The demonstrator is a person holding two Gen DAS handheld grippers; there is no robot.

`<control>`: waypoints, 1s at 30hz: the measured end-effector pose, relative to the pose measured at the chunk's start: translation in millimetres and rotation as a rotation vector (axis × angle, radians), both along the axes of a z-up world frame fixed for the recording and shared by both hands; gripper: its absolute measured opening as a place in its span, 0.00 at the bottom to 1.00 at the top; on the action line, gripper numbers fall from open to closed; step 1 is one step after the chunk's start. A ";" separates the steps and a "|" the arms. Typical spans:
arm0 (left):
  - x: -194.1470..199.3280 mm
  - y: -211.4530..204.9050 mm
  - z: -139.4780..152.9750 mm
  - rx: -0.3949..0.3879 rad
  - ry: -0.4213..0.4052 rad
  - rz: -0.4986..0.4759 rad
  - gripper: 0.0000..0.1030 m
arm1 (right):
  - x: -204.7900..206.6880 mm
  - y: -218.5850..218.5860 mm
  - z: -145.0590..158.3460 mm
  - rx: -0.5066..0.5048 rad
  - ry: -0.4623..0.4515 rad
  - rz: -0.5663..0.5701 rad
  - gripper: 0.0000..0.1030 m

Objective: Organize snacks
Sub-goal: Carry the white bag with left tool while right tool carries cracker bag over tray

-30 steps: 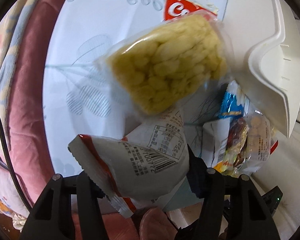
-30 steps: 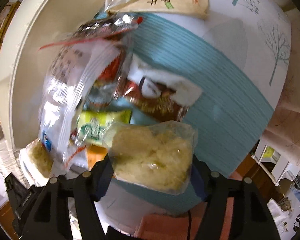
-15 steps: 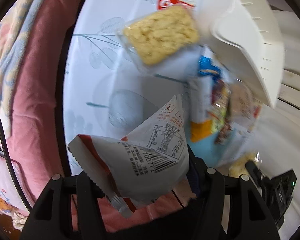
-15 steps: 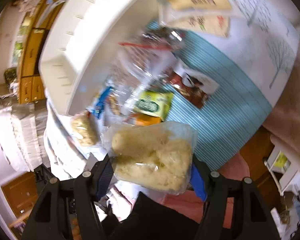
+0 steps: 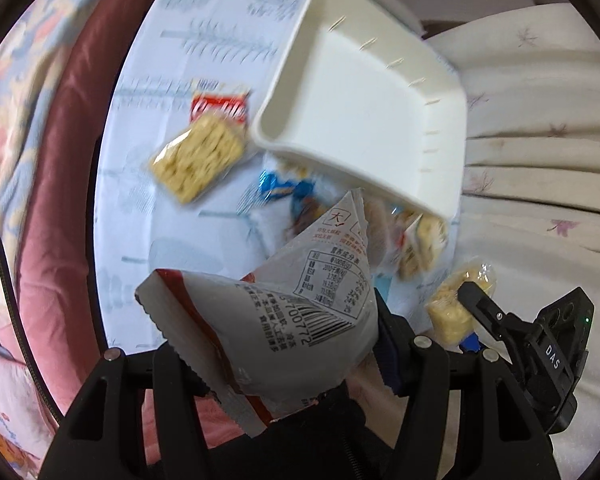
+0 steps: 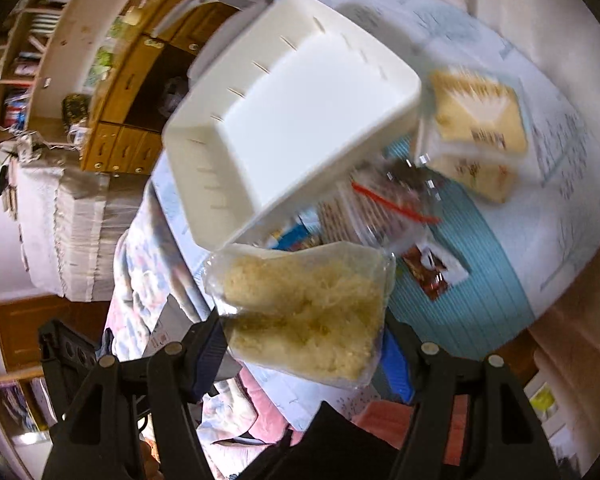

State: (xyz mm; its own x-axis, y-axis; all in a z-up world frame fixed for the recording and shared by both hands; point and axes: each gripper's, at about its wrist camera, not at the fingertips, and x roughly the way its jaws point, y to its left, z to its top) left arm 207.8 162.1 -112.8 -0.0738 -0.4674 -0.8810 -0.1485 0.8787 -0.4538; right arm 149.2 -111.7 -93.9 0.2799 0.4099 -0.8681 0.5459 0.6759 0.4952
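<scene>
My left gripper (image 5: 276,344) is shut on a white snack bag with a red edge and a barcode (image 5: 276,312), held high over the table. My right gripper (image 6: 304,340) is shut on a clear pack of yellow noodle-like snack (image 6: 308,312); that same gripper and pack show at the lower right of the left wrist view (image 5: 452,312). An empty white plastic bin (image 5: 364,120) (image 6: 300,108) stands on the table beyond both. Loose snacks lie around it: a yellow cracker pack (image 5: 198,158), a red packet (image 5: 220,106), a blue wrapper (image 5: 284,190), tan packs (image 6: 476,120).
The round table carries a pale printed cloth (image 5: 180,60) with a teal striped patch (image 6: 480,280). A pink cushion (image 5: 56,160) and floral bedding lie at the left, cream bedding (image 5: 540,160) at the right. Wooden cabinets and shelves (image 6: 112,92) stand behind.
Both grippers have risen with their packs still held, so the table, the bin and the loose snacks look smaller and farther. The whole bin has come into view.
</scene>
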 end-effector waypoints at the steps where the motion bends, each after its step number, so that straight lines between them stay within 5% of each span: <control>1: 2.2 -2.7 2.5 0.005 -0.012 0.004 0.58 | 4.1 -3.6 0.7 0.000 -0.011 0.008 0.66; 14: 31.6 -58.0 37.7 0.031 -0.222 0.058 0.58 | 48.7 -54.0 7.6 0.007 -0.135 0.077 0.66; 28: 56.7 -102.3 16.8 0.102 -0.421 0.083 0.60 | 97.3 -79.1 -11.0 0.042 -0.195 0.100 0.67; 30: 58.7 -105.6 16.3 0.115 -0.445 0.082 0.70 | 102.0 -80.5 -12.9 0.040 -0.200 0.101 0.69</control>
